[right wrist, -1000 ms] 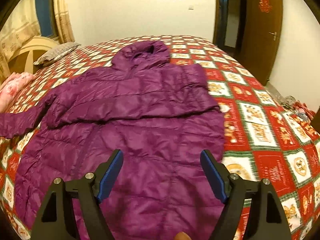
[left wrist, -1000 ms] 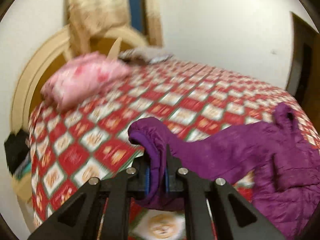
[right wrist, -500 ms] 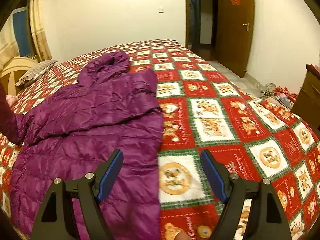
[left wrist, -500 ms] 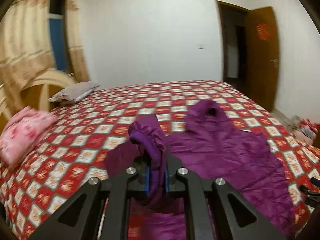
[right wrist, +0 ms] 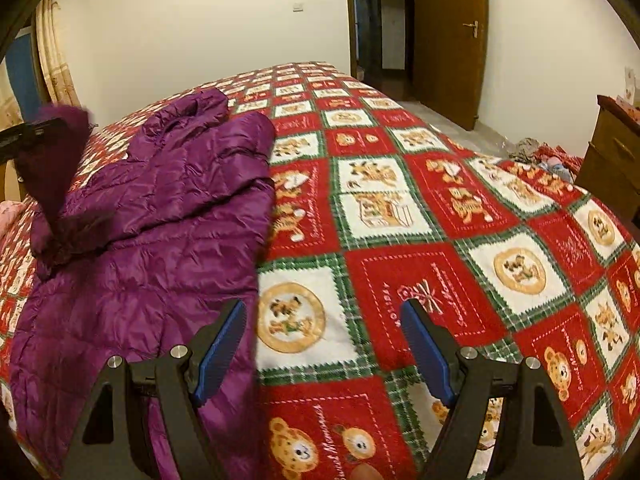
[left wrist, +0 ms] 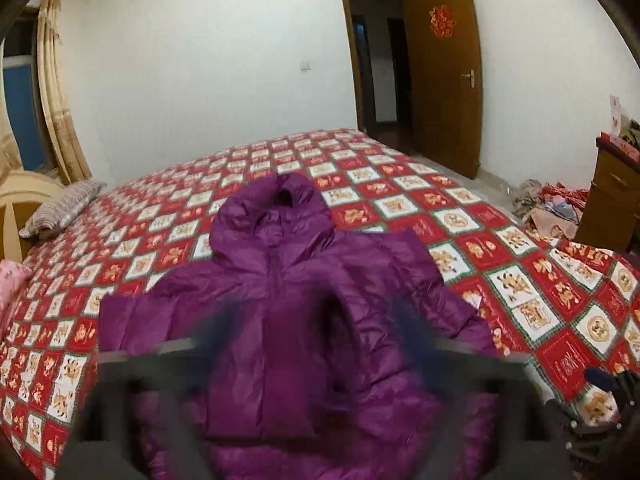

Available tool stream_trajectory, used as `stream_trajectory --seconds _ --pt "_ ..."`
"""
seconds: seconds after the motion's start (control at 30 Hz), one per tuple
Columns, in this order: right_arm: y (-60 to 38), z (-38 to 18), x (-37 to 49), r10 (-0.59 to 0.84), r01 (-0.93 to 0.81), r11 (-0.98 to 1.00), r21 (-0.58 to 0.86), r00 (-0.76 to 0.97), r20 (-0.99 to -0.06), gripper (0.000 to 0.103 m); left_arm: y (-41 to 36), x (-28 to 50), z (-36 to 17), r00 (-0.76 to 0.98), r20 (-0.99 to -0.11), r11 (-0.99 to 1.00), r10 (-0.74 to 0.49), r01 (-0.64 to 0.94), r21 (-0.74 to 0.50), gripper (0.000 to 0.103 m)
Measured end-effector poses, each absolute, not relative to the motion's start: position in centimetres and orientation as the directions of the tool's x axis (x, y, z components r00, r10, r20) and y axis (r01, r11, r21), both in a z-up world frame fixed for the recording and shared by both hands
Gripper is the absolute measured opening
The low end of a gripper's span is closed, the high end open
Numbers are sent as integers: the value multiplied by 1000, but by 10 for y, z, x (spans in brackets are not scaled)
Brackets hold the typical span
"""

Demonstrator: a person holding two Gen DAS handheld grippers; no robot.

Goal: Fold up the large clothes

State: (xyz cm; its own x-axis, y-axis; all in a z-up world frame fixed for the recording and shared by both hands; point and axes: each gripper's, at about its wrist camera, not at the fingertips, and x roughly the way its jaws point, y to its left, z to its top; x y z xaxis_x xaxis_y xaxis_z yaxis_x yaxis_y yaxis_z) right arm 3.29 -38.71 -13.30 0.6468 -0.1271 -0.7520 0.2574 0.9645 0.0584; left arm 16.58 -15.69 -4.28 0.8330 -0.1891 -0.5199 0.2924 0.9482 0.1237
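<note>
A purple hooded puffer jacket (left wrist: 280, 304) lies flat on the red checked bedspread (left wrist: 460, 216), hood toward the far wall. It also shows in the right wrist view (right wrist: 160, 208). My left gripper (left wrist: 312, 332) hangs over the jacket's middle; its fingers are motion-blurred but stand wide apart with nothing between them. In the right wrist view the left gripper's black body (right wrist: 28, 136) shows at the far left with a blurred purple sleeve (right wrist: 60, 160) beside it. My right gripper (right wrist: 322, 332) is open and empty, over the bedspread (right wrist: 400, 208) at the jacket's right hem edge.
A grey pillow (left wrist: 60, 208) and a pink one (left wrist: 10, 284) lie at the bed's left by the headboard. A wooden door (left wrist: 444, 72) stands open at the right. A wooden cabinet (left wrist: 612, 196) and a clothes pile (left wrist: 548, 208) are on the floor right.
My left gripper swung right over the jacket and opened, letting go of the sleeve cuff it held. My right gripper shifted right off the jacket toward its edge, still open.
</note>
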Motion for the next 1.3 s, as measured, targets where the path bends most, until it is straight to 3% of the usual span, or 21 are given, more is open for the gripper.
stream_trajectory --seconds 0.13,0.4,0.7,0.93,1.0,1.03,1.07,1.17,1.3 --pt "-391 -135 35 -133 263 963 50 633 -762 81 -170 154 -39 856 -475 932 -204 319 174 103" --pt "-367 -108 66 -64 185 979 79 660 -748 84 -106 176 -53 858 -507 968 -81 190 166 103" --pt "-286 -111 150 120 10 986 163 635 -763 84 10 199 -108 778 -615 990 126 -60 127 103" --pt "-241 -146 192 190 -48 979 197 557 -808 84 51 204 -137 721 -673 986 164 -138 93 103" --pt "-236 -149 193 208 -68 976 205 552 -808 60 54 206 -142 711 -684 986 164 -140 91 103" --pt "-235 -149 192 200 -71 979 193 554 -808 31 56 206 -143 709 -686 986 165 -141 91 103" --pt "-235 -147 192 187 -68 981 180 562 -806 21 57 208 -145 705 -690 986 163 -140 89 103" --pt "-248 -138 190 181 -52 981 186 585 -791 9 57 209 -146 701 -695 987 159 -138 86 103" --pt "-271 -119 187 139 -12 985 171 634 -761 6 59 210 -146 702 -693 985 167 -143 92 103"
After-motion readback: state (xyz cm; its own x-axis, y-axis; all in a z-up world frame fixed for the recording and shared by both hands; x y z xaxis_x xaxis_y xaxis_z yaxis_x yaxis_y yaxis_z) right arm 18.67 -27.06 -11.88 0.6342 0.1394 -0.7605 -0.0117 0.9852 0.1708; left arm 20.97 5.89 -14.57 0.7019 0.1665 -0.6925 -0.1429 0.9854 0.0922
